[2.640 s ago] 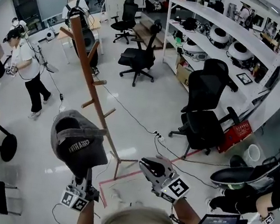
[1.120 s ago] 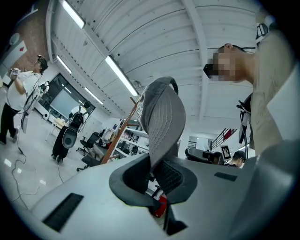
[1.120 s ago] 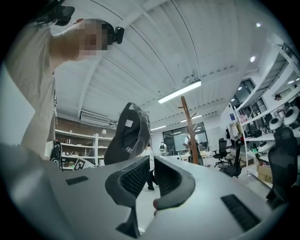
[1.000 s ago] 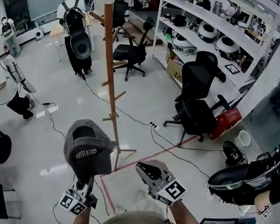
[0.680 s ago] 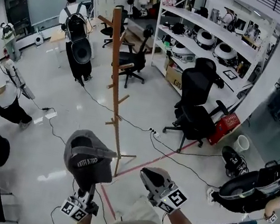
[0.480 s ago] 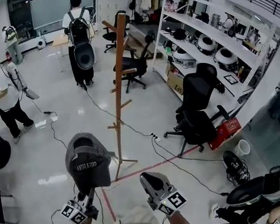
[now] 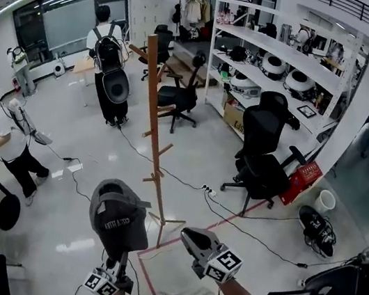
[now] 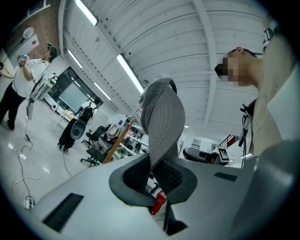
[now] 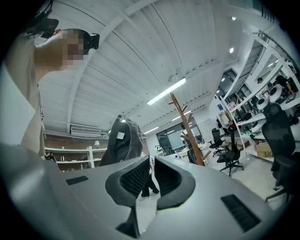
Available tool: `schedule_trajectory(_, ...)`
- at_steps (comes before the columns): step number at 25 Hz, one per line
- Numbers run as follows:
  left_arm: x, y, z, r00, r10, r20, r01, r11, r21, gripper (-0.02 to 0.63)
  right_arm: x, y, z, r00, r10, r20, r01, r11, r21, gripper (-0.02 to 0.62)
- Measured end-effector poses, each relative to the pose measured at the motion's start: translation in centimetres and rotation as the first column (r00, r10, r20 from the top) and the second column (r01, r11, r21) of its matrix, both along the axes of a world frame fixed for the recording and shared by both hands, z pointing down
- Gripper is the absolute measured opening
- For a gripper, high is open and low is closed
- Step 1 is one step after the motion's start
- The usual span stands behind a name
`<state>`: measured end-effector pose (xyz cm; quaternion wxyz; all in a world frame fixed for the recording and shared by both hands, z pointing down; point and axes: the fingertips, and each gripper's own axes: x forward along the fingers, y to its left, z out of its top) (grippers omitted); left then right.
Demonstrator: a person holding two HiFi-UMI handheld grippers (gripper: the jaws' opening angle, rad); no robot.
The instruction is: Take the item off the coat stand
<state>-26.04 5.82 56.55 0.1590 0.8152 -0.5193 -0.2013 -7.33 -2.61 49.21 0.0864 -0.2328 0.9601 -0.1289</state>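
Our left gripper [image 7: 115, 257] is clamped on the dark grey fabric baseball cap [image 7: 117, 220]. In the left gripper view its jaws [image 8: 157, 176] are drawn in tight on the edge of the cap [image 8: 161, 117], which stands upright above them. Our right gripper [image 7: 190, 236] holds nothing. In the right gripper view its ribbed pads [image 9: 136, 178] are nearly together, with only a thin slit between them and nothing in it. The cap is off the tall wooden coat stand with angled pegs [image 7: 153, 131] and touches none of its pegs. It is held low in the head view, in front of and to the left of the stand's base. The right gripper view shows the cap [image 9: 121, 140] to the left of the jaws and the coat stand [image 9: 185, 126] well beyond them. Compared with the earliest frame, the left gripper keeps the same grip on the cap, which now sits lower in the head view. The coat stand, which slanted across that view then, now stands nearly upright. More of the pale glossy floor [image 7: 93, 184], the black office chairs [image 7: 264, 157] and the white shelving [image 7: 292, 56] can be seen now. The right gripper has stayed closed and empty beside the cap. The person in a white top [image 7: 2, 139] at the left is now lower in the view.
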Motion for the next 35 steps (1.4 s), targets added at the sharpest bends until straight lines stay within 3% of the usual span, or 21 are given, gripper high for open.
schedule_trajectory(10,4.7,-2.2,-0.1,1.000,-0.002,-0.025,0.001,0.999,-0.036,0.034,4.9,-2.4,1.5,0.996,0.030,-0.084,-0.030,1.000,-0.001,0.035)
schedule_trajectory(15,6.4,-3.3,-0.8,1.000,-0.003,-0.015,0.002,1.000,-0.019,0.034,7.5,-4.0,0.2,0.993,0.104,-0.064,-0.101,0.994,0.046,0.035)
schedule_trajectory(21,9.2,-2.7,-0.4,0.999,0.013,-0.043,-0.015,0.998,-0.055,0.034,9.5,-3.7,0.9,0.990,0.139,-0.027,-0.139,0.990,-0.017,0.035)
schedule_trajectory(29,11.9,-3.2,-1.1,0.997,0.040,-0.068,-0.044,0.997,-0.056,0.034,9.4,-2.6,0.6,0.993,0.101,-0.058,-0.099,0.995,0.024,0.037)
schedule_trajectory(35,14.1,-3.8,-3.3,0.996,0.060,-0.072,-0.060,0.998,0.007,0.034,11.5,-2.4,-0.7,0.993,0.102,-0.051,-0.098,0.993,0.071,0.075)
